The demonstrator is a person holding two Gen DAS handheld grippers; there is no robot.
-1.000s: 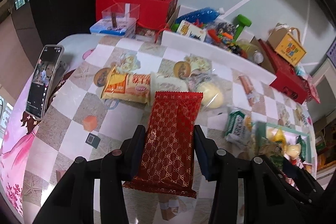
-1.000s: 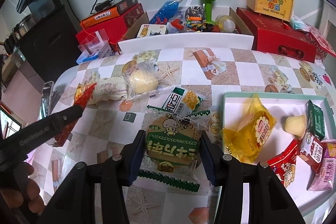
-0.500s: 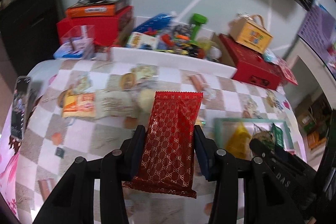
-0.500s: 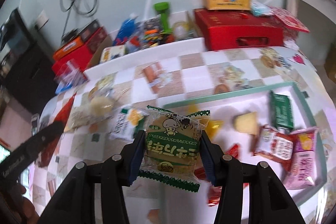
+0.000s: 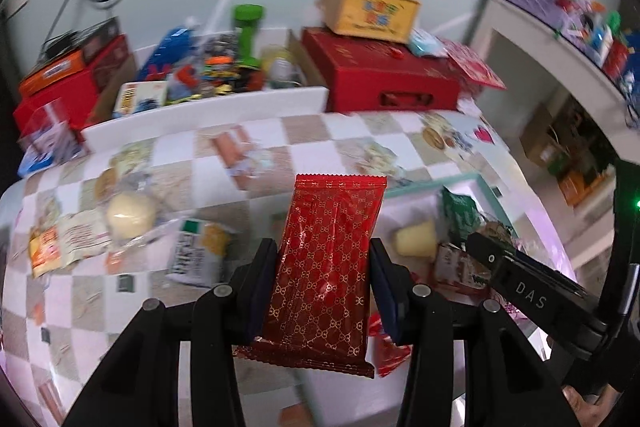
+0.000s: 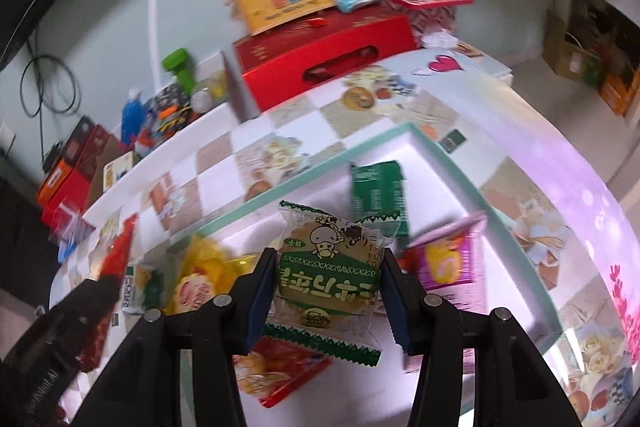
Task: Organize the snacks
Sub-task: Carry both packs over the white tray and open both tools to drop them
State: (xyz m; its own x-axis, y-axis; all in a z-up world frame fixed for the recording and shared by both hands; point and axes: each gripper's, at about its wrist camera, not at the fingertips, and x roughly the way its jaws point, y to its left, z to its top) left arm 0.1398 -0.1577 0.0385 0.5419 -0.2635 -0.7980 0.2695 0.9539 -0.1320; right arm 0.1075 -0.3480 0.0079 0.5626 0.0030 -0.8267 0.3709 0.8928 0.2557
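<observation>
A: As the stock is listed from largest to smallest, what comes first?

B: Item one, the room: pale wall, a white shelf unit at the right, cartons on the floor beyond. Item two, the table [image 5: 312, 131], under a glossy checked cloth with printed motifs; smooth, so packets would likely slide on it. Along its far edge, a red gift box [image 5: 384, 75] with a yellow carry box [image 5: 372, 13] on top.

A: And the container?

B: Item three, the tray [image 6: 312, 175], white inside with a pale green rim, on the table's right part. It holds several snacks already, a dark green packet [image 6: 376, 193] and a pink packet [image 6: 448, 263] among them.

A: The pieces in hand?

B: Item four, red foil packet [image 5: 330, 263], long and flat, gold pattern. The left tongs [image 5: 322, 291] are clamped on its two long edges at mid-length; it hangs over the tray's near-left edge. Judged light, slick and thin; the contents may crack if squeezed hard, so the side grip suits it.

A: Smaller still?

B: Item five, green-and-clear cake packet [image 6: 330, 277], held across its width by the right tongs [image 6: 328, 297], above the tray's middle. Judged light, soft and crushable, with a slippery film; best held by the sides or the crimped seam. Still loose on the table's left: a cream bun packet [image 5: 132, 215].
</observation>
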